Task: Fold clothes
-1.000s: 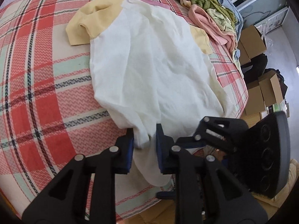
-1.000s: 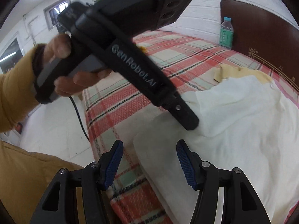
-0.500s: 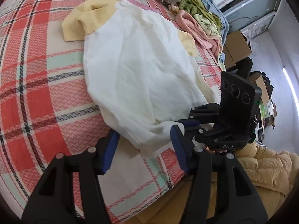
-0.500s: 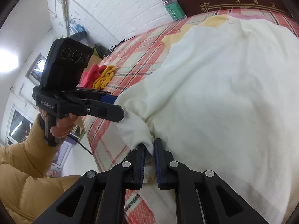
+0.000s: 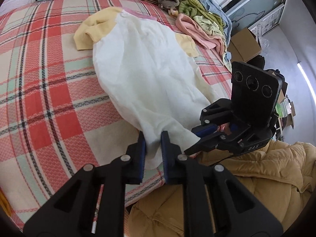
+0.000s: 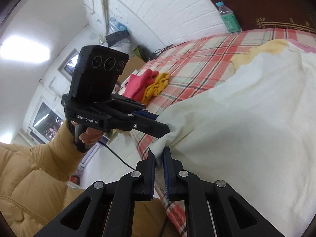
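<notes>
1. White cloth with yellow sleeves, a shirt (image 5: 146,75), is spread lengthwise on the checked bed (image 5: 39,90), its collar toward the headboard and its hem at the near edge.
2. The hem is pinched by the left gripper (image 5: 153,138), whose jaws have just been closing and are now drawn narrow on the fabric.
3. A second bunch of the same hem is clamped by the right gripper (image 6: 159,156), its jaws nearly together on the cloth.
4. No fold is seen in the shirt yet; only the grasp on the hem is judged done.
5. A heap of clothes (image 5: 197,17) at the far right corner is left unfolded.
6. Red and yellow clothes (image 6: 150,85) lie at the far left edge; whether they are folded cannot be told.
</notes>
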Available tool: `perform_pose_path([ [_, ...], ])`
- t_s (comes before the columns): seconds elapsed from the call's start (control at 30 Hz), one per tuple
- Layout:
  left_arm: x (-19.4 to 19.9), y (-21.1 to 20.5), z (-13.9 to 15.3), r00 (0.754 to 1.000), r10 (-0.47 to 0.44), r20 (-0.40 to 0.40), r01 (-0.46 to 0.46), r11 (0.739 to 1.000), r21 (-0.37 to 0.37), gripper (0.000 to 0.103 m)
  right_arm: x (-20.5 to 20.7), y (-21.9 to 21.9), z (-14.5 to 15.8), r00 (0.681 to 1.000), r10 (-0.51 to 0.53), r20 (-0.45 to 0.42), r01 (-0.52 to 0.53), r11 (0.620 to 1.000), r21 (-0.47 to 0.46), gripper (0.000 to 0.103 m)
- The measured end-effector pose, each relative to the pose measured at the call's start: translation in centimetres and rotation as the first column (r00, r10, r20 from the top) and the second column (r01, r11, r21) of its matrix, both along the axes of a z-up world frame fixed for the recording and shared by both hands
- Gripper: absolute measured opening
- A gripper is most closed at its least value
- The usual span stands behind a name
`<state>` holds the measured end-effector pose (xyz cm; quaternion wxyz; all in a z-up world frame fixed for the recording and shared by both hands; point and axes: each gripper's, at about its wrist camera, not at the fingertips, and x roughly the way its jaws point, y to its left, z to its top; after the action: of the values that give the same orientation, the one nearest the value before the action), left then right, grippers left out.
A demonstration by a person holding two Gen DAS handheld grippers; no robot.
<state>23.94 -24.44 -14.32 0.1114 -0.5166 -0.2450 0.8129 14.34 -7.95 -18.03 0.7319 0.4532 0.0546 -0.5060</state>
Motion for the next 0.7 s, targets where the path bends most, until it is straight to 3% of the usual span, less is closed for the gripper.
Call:
perform_pose_path([
  [0.1,0.9,-0.3,-2.3,0.996,0.033,0.078,-0.030,0.999,-0.029,0.016,1.5,-1.6,-1.9,0.998,0.059,-0.031,-0.056,0.995,0.083,0.008],
  [0.17,1.3,-0.7,-4.2,0.990,0.066,0.124,-0.059,0.996,-0.059,0.017,2.7,-2.5,-3.2,0.991,0.089,-0.101,-0.073,0.986,0.149,0.012],
  [0.23,1.7,-1.4,-5.1,0.988,0.107,0.113,-0.102,0.993,-0.051,0.017,3.0,-2.7,-3.5,0.986,0.098,-0.136,-0.074,0.983,0.168,0.014],
  [0.27,1.9,-1.9,-4.7,0.988,0.135,0.080,-0.132,0.990,-0.043,0.022,3.0,-2.7,-3.3,0.985,0.094,-0.142,-0.070,0.984,0.163,0.023],
  [0.3,2.0,-2.4,-4.1,0.986,0.164,0.041,-0.161,0.985,-0.064,0.030,2.8,-2.5,-3.1,0.985,0.087,-0.149,-0.063,0.986,0.154,0.029],
  [0.37,2.1,-3.3,-2.3,0.973,0.222,-0.059,-0.227,0.968,-0.105,0.087,1.5,-1.4,-1.8,0.985,0.043,-0.167,-0.025,0.994,0.110,0.043],
  [0.4,1.8,-3.6,-1.5,0.966,0.236,-0.108,-0.246,0.964,-0.095,0.094,0.7,-0.7,-1.2,0.984,0.020,-0.175,-0.005,0.996,0.088,0.043],
  [0.5,-0.3,-4.1,0.5,0.951,0.242,-0.192,-0.269,0.955,-0.125,0.094,-3.1,2.2,1.1,0.970,-0.112,-0.214,0.123,0.992,0.041,0.044],
  [0.57,-3.0,-4.7,0.6,0.953,0.233,-0.196,-0.268,0.948,-0.174,0.094,-6.3,4.4,2.7,0.945,-0.223,-0.241,0.232,0.973,0.010,0.047],
  [0.63,-5.7,-5.3,0.6,0.954,0.223,-0.200,-0.266,0.938,-0.223,0.094,-9.8,6.6,3.8,0.904,-0.350,-0.245,0.359,0.933,-0.007,0.053],
  [0.7,-8.4,-6.0,0.6,0.956,0.214,-0.202,-0.265,0.926,-0.269,0.094,-13.6,9.2,4.3,0.843,-0.477,-0.248,0.491,0.871,-0.008,0.060],
])
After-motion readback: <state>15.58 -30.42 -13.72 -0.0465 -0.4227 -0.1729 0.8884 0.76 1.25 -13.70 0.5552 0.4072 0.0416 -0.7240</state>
